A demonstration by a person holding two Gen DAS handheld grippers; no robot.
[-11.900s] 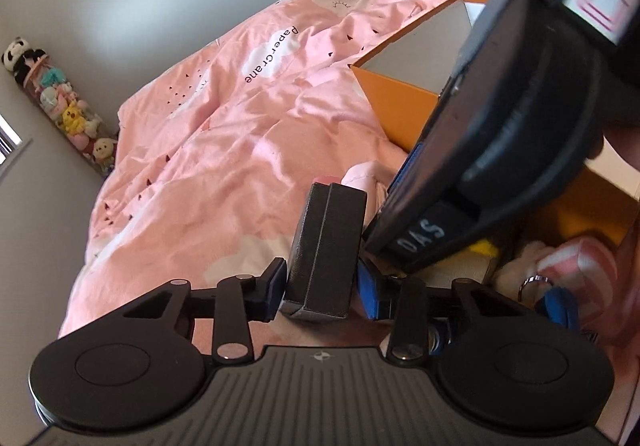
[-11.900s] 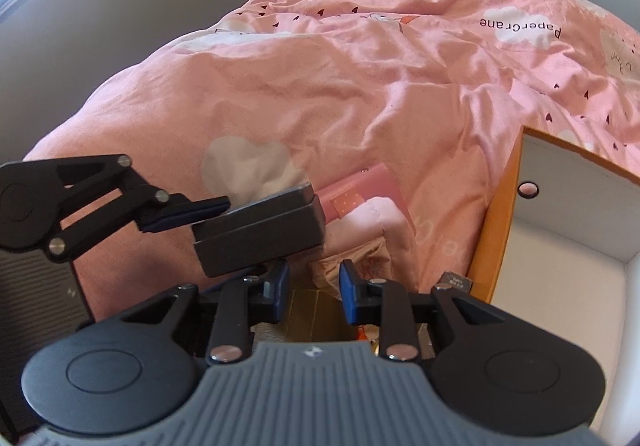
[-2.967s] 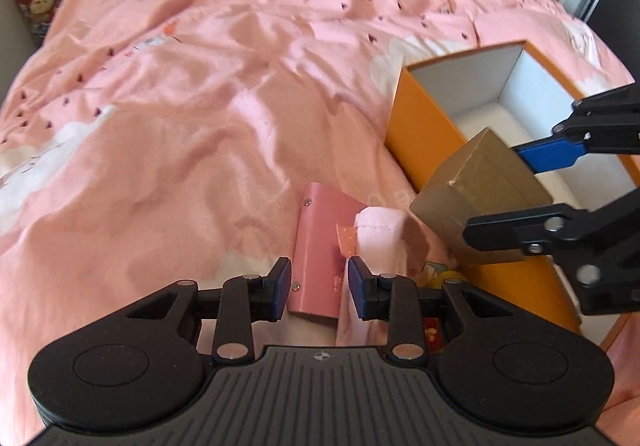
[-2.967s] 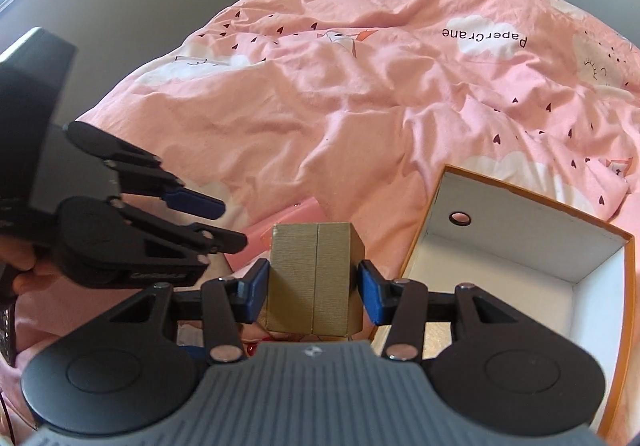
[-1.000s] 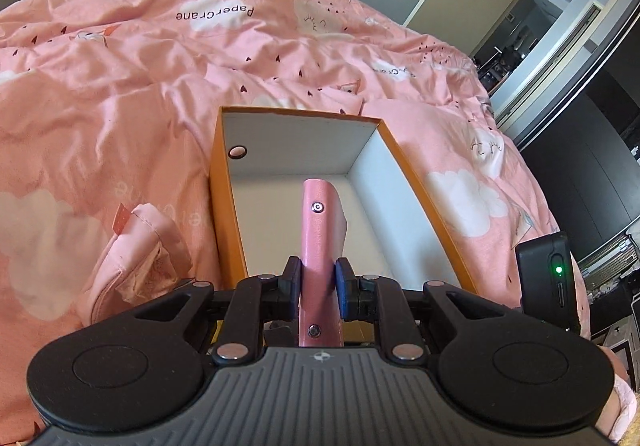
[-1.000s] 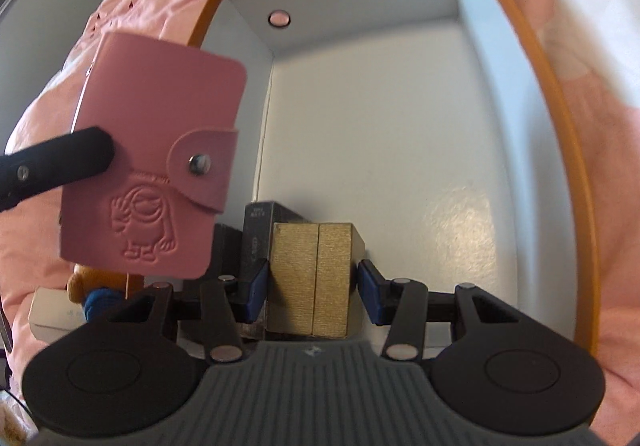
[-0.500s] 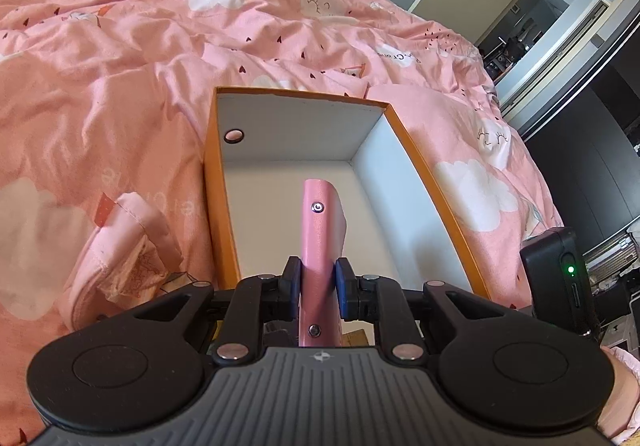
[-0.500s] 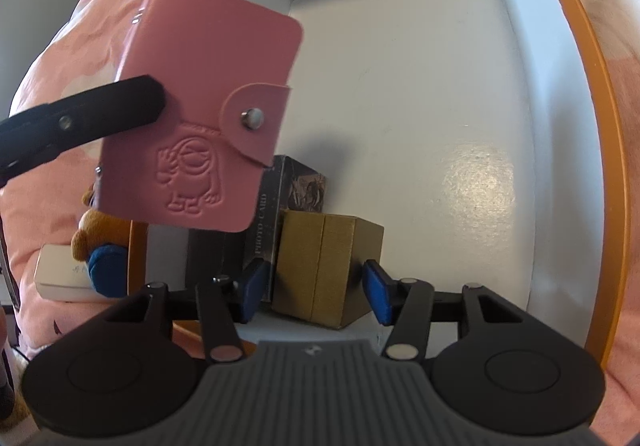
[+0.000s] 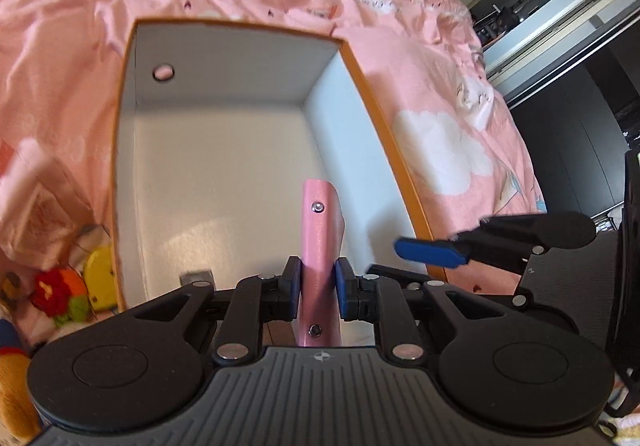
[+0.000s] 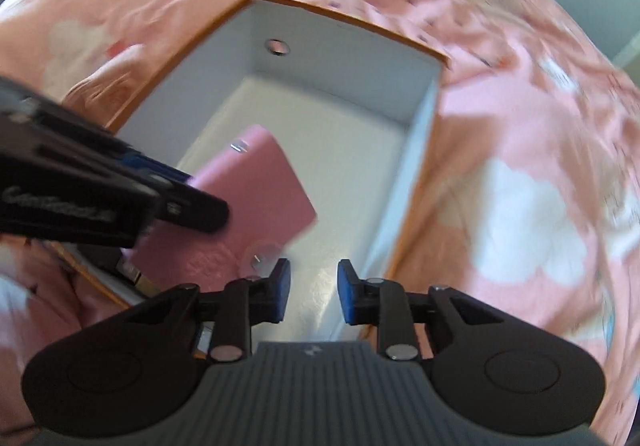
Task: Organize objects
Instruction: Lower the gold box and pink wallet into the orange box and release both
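Note:
My left gripper (image 9: 317, 288) is shut on a pink snap-button card holder (image 9: 320, 242), held upright over the near end of the orange box (image 9: 384, 117) with a white inside. In the right wrist view the card holder (image 10: 256, 201) hangs over the box (image 10: 416, 173), and my left gripper's fingers (image 10: 196, 209) clamp it from the left. My right gripper (image 10: 314, 296) is open and empty above the box's near right part. It also shows in the left wrist view (image 9: 432, 252) at the box's right rim. A corner of a dark box (image 9: 196, 278) shows at the near wall.
The box lies on a bed with a pink quilt (image 9: 440, 133). Plush toys (image 9: 60, 286) and a pink pouch (image 9: 36, 213) lie left of the box. A dark doorway and wardrobe (image 9: 560, 65) stand at the right.
My right gripper has let go of the gold box and pulled back up and to the right, empty. My left gripper has moved the pink card holder lower into the box.

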